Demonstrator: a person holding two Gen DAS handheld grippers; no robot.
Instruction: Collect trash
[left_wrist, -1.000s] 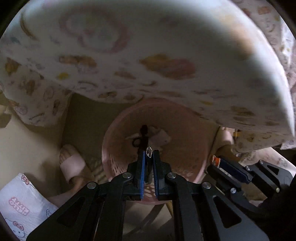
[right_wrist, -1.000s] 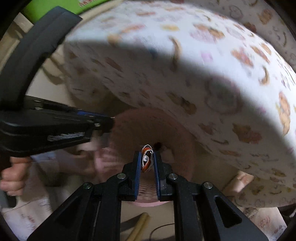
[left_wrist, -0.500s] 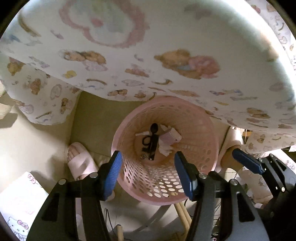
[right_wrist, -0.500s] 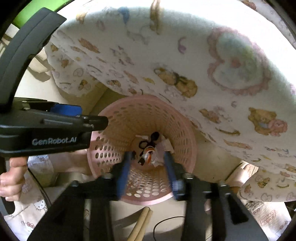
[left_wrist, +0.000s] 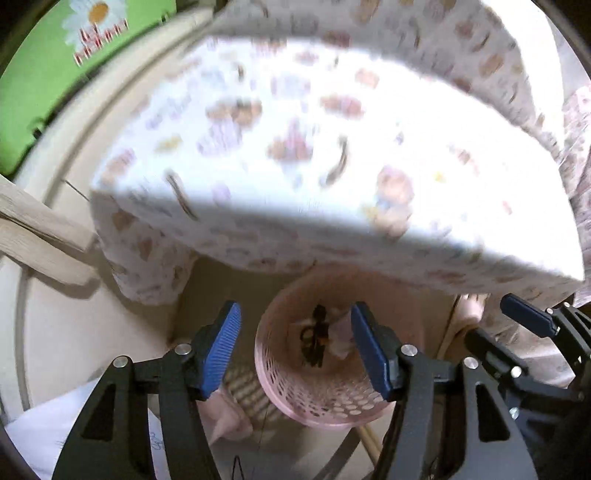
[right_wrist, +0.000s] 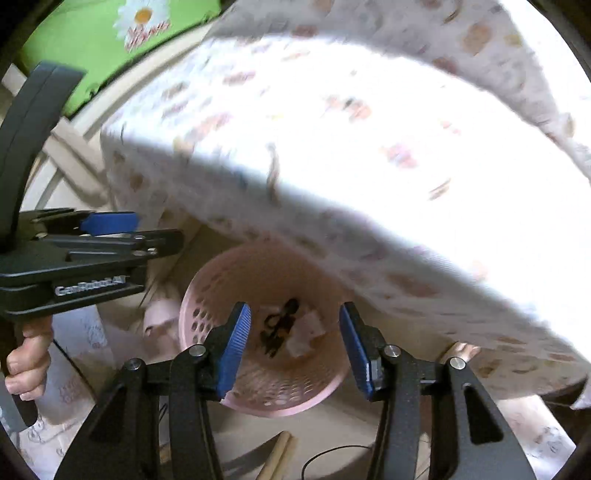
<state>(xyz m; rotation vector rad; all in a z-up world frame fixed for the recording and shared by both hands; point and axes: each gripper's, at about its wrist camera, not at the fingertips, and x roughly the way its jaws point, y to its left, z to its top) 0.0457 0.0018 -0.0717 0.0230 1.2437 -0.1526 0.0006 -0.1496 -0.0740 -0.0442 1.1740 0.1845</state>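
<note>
Trash (left_wrist: 325, 338), dark scraps and white paper bits, lying at the bottom of the pink perforated plastic basket (left_wrist: 325, 402) beneath the bear-print tablecloth (left_wrist: 332, 147), both left gripper (left_wrist: 295, 347) and right gripper (right_wrist: 293, 345) gaping, empty, needing clearing upward without snagging cloth.

The basket (left_wrist: 325, 398) is pink perforated plastic, smooth; the tabletop (right_wrist: 369, 155) wears printed cloth, matt; each claw (left_wrist: 295, 350) has ribbed blue pads (left_wrist: 221, 350) on matt black plastic; pale wooden slats (left_wrist: 33, 236).
</note>
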